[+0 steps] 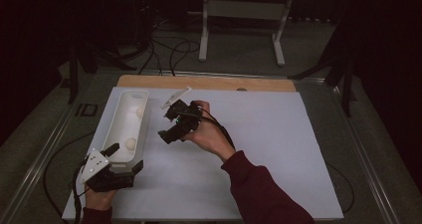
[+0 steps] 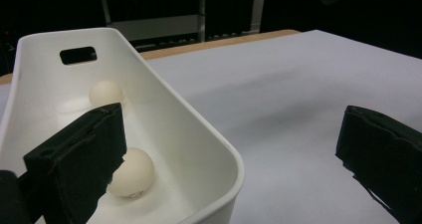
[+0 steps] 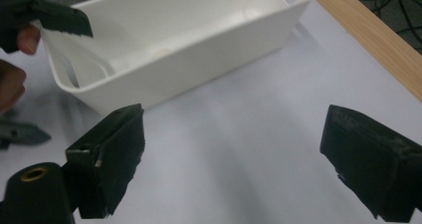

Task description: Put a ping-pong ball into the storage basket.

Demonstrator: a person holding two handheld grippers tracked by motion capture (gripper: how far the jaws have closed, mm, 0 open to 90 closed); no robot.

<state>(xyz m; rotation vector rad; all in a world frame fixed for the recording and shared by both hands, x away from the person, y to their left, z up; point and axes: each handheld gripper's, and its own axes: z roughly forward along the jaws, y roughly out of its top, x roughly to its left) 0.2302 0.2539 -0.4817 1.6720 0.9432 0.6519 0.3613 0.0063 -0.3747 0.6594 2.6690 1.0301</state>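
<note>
Left gripper (image 2: 234,159) jaws wide astride near rim of white bin (image 2: 199,129); right gripper (image 3: 234,169) jaws wide, empty, facing bin side.

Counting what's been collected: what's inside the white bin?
Two white balls lie in the white bin. The left gripper jaw covers part of its floor.

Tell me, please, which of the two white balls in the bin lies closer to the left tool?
The ball at the near end of the white bin, right beside the left tool. The other ball sits farther along, toward the end with the handle slot.
</note>
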